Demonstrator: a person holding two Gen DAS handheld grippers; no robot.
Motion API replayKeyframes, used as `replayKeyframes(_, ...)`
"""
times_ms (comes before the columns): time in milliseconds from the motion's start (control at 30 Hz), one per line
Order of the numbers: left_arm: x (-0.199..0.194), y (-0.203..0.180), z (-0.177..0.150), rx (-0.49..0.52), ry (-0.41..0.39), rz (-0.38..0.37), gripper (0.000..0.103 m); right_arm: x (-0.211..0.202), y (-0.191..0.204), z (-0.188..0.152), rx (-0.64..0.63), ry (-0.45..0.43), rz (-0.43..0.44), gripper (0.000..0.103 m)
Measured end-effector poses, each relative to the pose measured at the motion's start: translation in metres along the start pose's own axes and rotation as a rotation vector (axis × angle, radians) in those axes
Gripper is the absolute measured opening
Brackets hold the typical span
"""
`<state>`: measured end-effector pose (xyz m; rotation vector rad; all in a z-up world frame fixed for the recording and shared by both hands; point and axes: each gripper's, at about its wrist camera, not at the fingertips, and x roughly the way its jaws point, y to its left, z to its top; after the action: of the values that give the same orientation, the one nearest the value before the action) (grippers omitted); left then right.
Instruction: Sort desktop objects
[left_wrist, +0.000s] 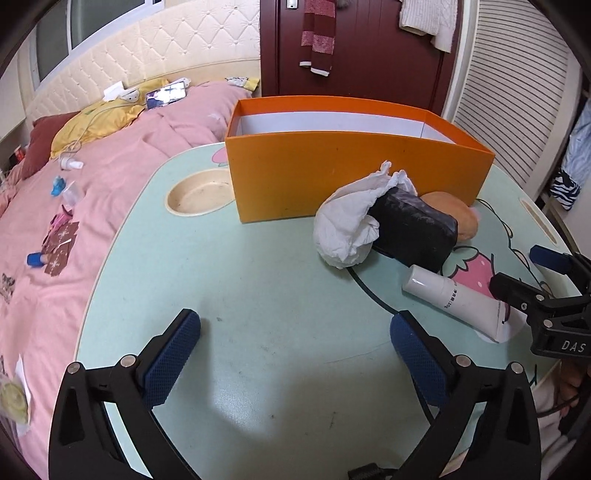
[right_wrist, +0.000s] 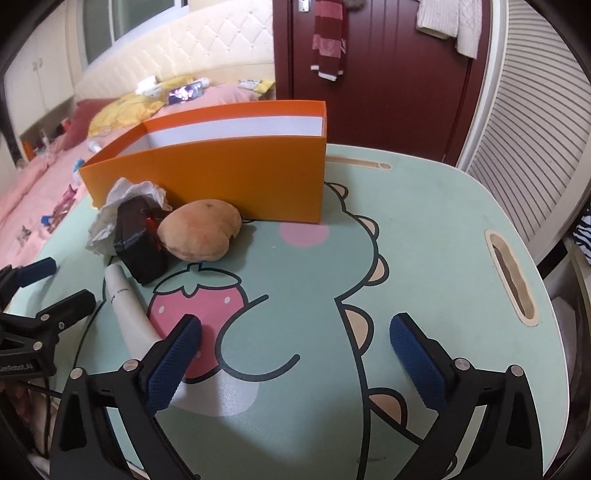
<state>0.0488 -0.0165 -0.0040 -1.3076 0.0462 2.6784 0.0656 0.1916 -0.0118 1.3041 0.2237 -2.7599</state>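
So far: nothing looks sorted yet; the whole job still appears to lie ahead.
Orange box (left_wrist: 332, 177): it stands at the far side of the mint-green lap table (left_wrist: 258, 295); the part of its white interior that shows holds nothing, though the floor of the box is hidden behind the near wall.
Crumpled tissue (left_wrist: 349, 221): it lies on the table just in front of the box, touching the black pouch.
Black pouch (left_wrist: 413, 229): it lies on the table between the tissue and the tan plush toy, pressed against both.
Tan plush toy (right_wrist: 201, 234): it rests on the table close to the box's near wall, outside it.
White tube (left_wrist: 454, 299): it lies flat on the strawberry print, nearest the grippers, cap end pointing toward the pouch.
Left gripper (left_wrist: 295, 332): fingers spread wide with only bare tabletop between them, holding nothing, well apart from the pile.
Right gripper (right_wrist: 295, 332): also spread wide and holding nothing; in the right wrist view its left finger overlaps the flat end of the tube, but the tube is not between the pads.
Done: no item is seen inside the box.
Left: all four items, by my reading, still need to go into the box; the tube seems the easiest first pick.
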Motion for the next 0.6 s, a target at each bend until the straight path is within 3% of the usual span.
replayKeyframes(600,0.0018,-0.0002,-0.0010,-0.001,-0.005,0.002,0.103,0.0014,0.0016,-0.0010,0.000,-0.003,-0.002,0.102)
